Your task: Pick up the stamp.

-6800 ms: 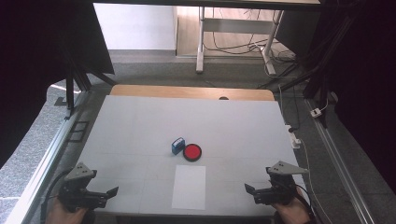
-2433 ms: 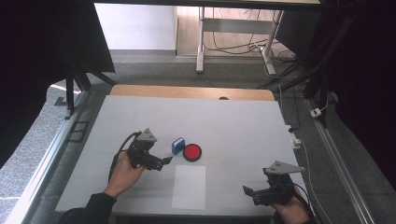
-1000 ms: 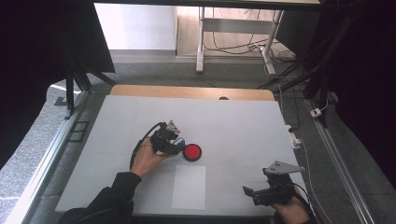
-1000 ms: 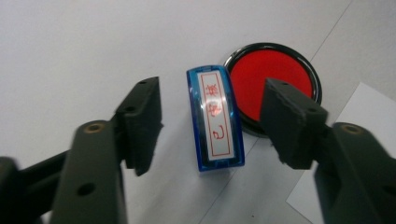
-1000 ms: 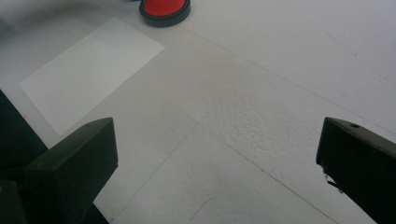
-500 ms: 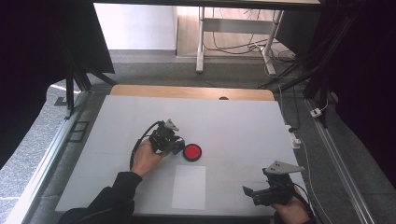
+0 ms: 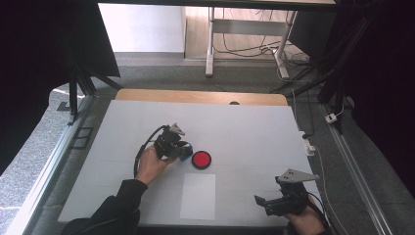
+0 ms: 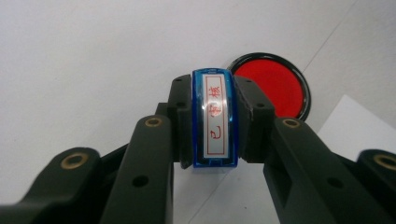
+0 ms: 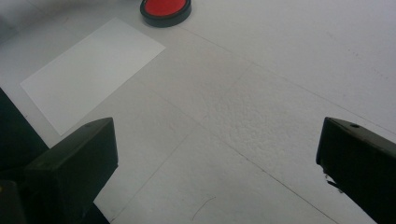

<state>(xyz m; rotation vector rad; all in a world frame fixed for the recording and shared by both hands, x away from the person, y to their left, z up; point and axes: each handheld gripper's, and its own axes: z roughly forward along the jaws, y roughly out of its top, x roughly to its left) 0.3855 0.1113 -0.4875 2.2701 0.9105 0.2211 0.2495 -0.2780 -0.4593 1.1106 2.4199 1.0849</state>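
So the left gripper (image 8: 215,119) has just been closing and now has its jaws clamped on the blue stamp (image 8: 214,116), one pad pressing each side, label with red characters facing the camera. The stamp sits near the middle of the white table (image 7: 254,127), just beside the round red ink pad (image 7: 201,159). A white sheet of paper (image 7: 198,196) lies closer to the person. The right gripper (image 7: 264,203) is down by the near right edge, jaws wide apart with nothing between them.
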